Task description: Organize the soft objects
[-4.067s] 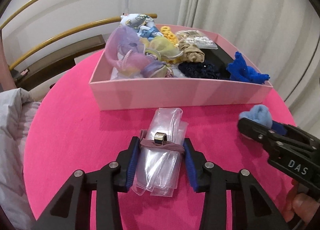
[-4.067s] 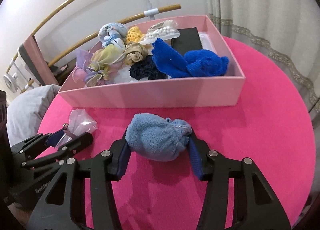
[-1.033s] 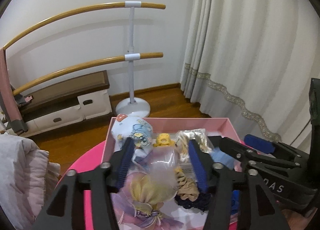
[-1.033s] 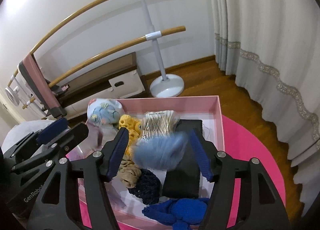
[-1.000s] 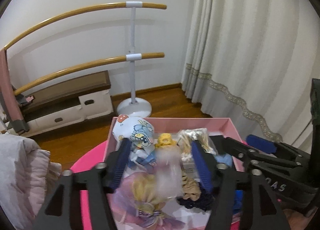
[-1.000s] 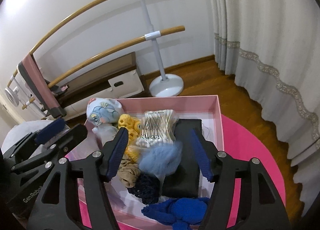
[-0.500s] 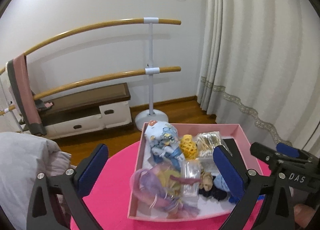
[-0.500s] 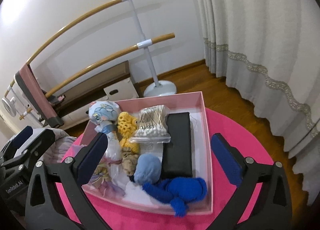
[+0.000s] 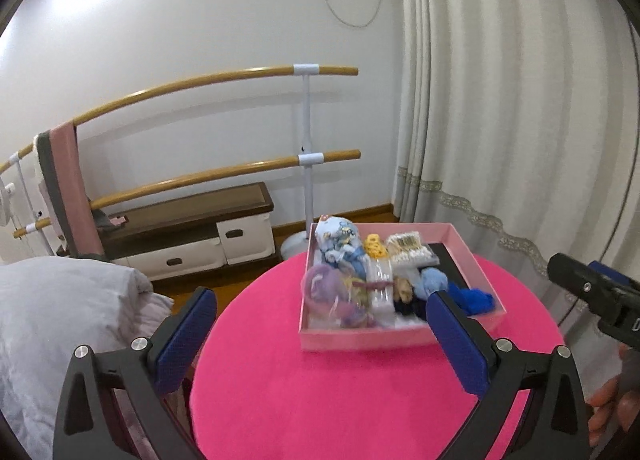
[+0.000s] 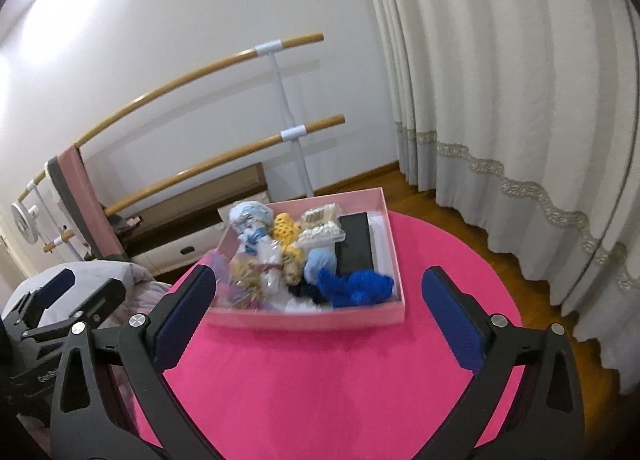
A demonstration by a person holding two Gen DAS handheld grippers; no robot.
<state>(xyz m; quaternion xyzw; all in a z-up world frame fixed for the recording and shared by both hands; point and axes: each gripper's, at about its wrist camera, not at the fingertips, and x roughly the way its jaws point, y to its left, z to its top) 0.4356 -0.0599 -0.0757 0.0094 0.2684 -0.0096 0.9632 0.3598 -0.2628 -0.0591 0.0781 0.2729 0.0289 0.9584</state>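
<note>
Fingers of our left gripper (image 9: 322,334) and right gripper (image 10: 320,318) are spread wide and empty above the round pink table (image 10: 320,380), facing the filled pink box (image 10: 316,318).

Bare pink tabletop (image 10: 320,388) lies open on the near side of the crowded pink box (image 10: 308,318).

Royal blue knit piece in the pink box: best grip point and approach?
Take the royal blue knit piece on its bunched middle, coming from above. It lies on top at the near right corner of the pink box, whose wall blocks a level approach. Both the left gripper and right gripper are open, empty.
</note>
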